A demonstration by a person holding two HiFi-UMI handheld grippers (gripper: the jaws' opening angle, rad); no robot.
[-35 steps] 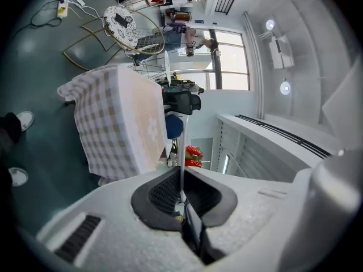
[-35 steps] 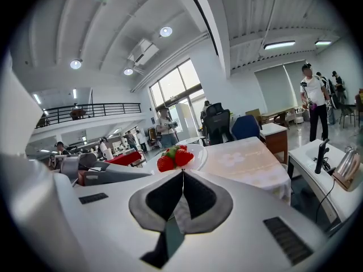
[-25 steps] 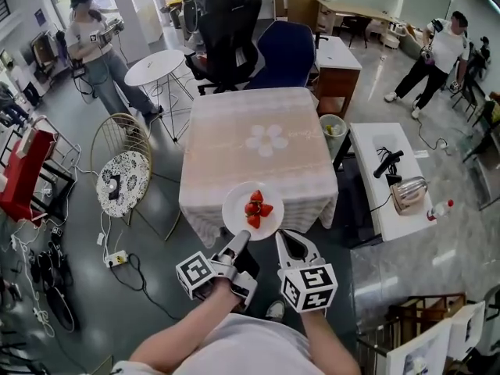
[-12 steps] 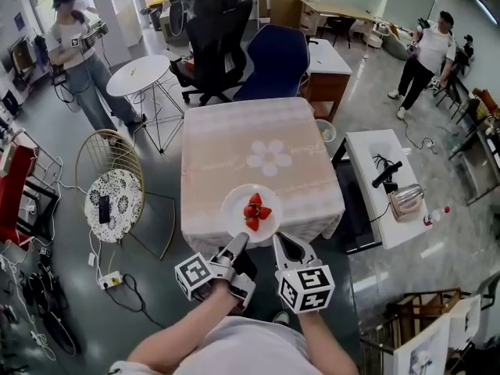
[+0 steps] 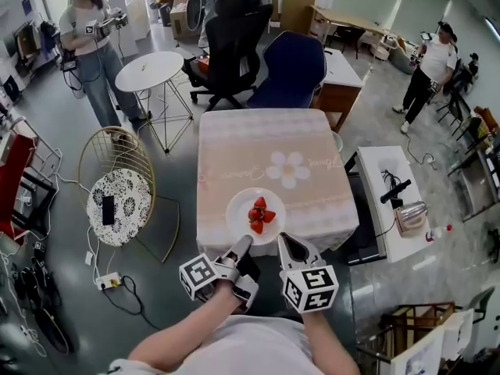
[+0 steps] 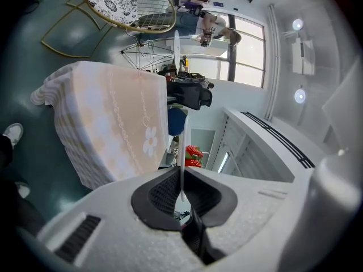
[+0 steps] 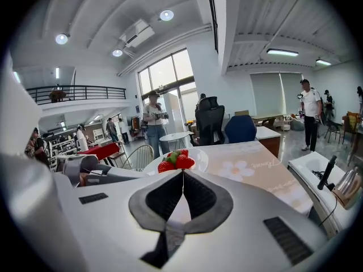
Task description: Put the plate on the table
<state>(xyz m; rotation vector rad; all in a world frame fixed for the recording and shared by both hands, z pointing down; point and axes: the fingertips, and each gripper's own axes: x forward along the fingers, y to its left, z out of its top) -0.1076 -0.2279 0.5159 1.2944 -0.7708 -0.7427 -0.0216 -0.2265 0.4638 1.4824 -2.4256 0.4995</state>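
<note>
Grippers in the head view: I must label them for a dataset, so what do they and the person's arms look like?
Both are light grey moulded shells. The left gripper and right gripper each taper to a beak and carry a white cube with black square markers. Their pads are dark and ribbed. The person wears a light short-sleeved top.
</note>
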